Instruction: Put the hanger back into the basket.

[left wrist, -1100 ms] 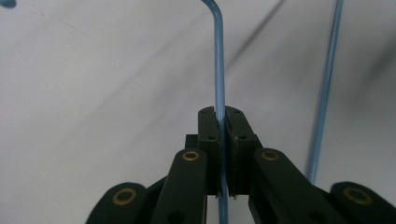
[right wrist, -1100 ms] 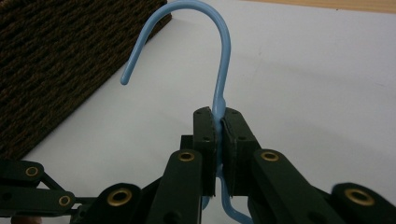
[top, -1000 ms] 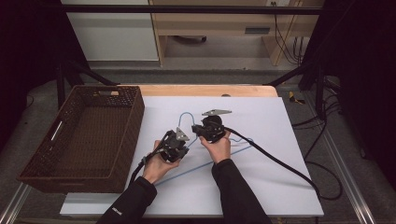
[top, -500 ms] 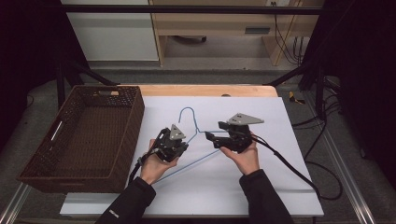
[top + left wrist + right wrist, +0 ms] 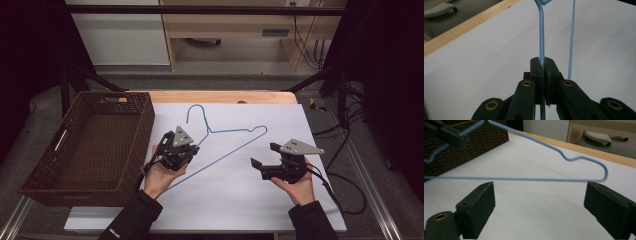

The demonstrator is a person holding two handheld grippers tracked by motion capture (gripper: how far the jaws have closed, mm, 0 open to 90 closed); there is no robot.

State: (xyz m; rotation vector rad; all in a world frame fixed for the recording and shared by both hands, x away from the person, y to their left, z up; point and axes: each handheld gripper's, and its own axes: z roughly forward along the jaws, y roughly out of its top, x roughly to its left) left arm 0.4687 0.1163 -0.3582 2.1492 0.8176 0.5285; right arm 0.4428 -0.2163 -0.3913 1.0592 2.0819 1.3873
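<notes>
A light blue wire hanger (image 5: 227,145) lies over the white table sheet, its hook toward the far edge. My left gripper (image 5: 186,150) is shut on the hanger's upper wire near the neck; in the left gripper view the wire (image 5: 541,45) runs straight out from between the closed jaws. My right gripper (image 5: 260,161) is open, held to the right of the hanger and clear of it. Its own view shows the hanger's right corner (image 5: 602,171) floating beyond the spread jaws and the left gripper (image 5: 446,133) clamped on the wire at upper left.
A dark brown wicker basket (image 5: 40,172) stands at the table's left side, next to my left hand. The white sheet (image 5: 240,200) covers the table; a wooden edge (image 5: 220,96) runs along the far side. A cable (image 5: 332,192) trails from the right gripper.
My right gripper has let go of the hanger, opened, and moved right and toward me. The left gripper keeps its hold and has barely moved.
</notes>
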